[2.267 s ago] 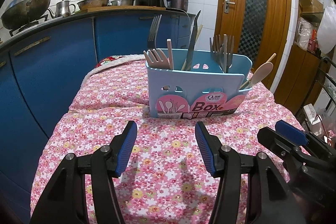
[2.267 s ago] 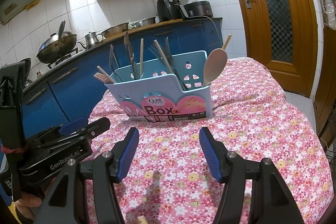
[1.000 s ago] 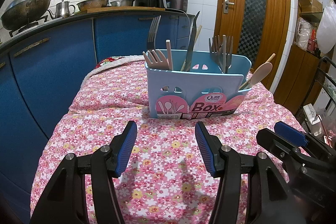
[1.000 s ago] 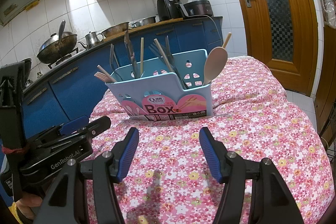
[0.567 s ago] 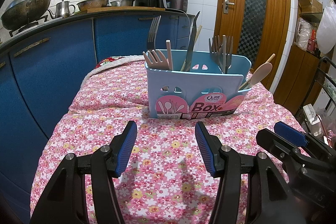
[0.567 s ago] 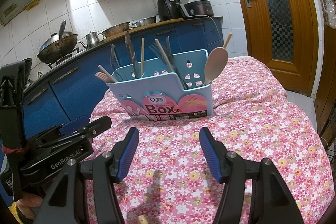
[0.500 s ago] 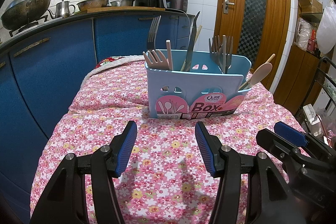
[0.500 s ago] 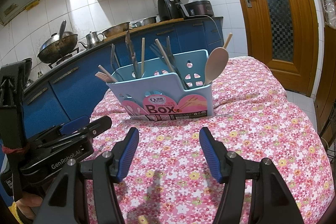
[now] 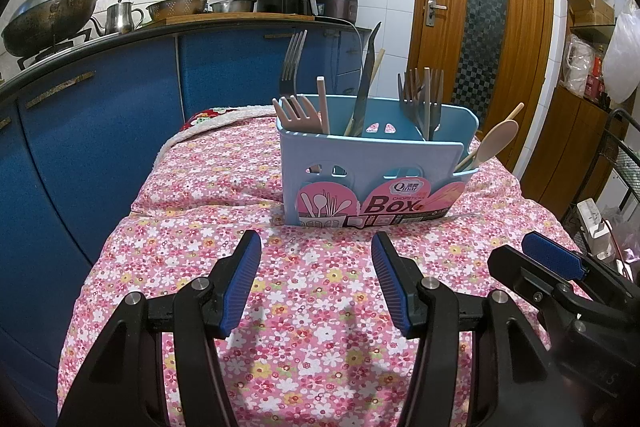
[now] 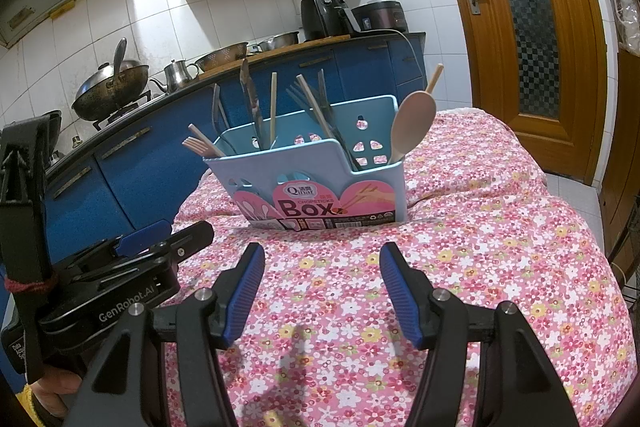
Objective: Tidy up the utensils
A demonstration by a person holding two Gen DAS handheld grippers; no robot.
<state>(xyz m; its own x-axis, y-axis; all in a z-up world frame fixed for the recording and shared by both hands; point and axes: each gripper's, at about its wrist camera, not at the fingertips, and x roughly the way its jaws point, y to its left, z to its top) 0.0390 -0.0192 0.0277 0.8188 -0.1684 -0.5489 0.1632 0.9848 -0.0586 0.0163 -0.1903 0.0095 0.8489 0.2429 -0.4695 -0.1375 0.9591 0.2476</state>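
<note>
Light-blue plastic utensil caddy [image 9: 372, 163] with a pink "Box" label: stands upright on the pink floral tablecloth [image 9: 312, 307], toward the table's far edge, well ahead of both grippers.

Contents, standing upright or leaning: pale pink plastic fork [image 9: 298, 115] at the caddy's left end; tall grey metal fork [image 9: 292, 61]; dark knife [image 9: 366, 83] near the middle; cluster of grey metal forks [image 9: 420, 95] right of centre; beige wooden spoon [image 10: 412, 123] leaning out over the right end.

Left gripper [image 9: 316, 279]: black frame, blue pads; jaws moderately apart, nothing between them, above the cloth near the table's front edge.

Right gripper [image 10: 322, 287]: same make; jaws likewise apart and empty, beside the left one.
</note>
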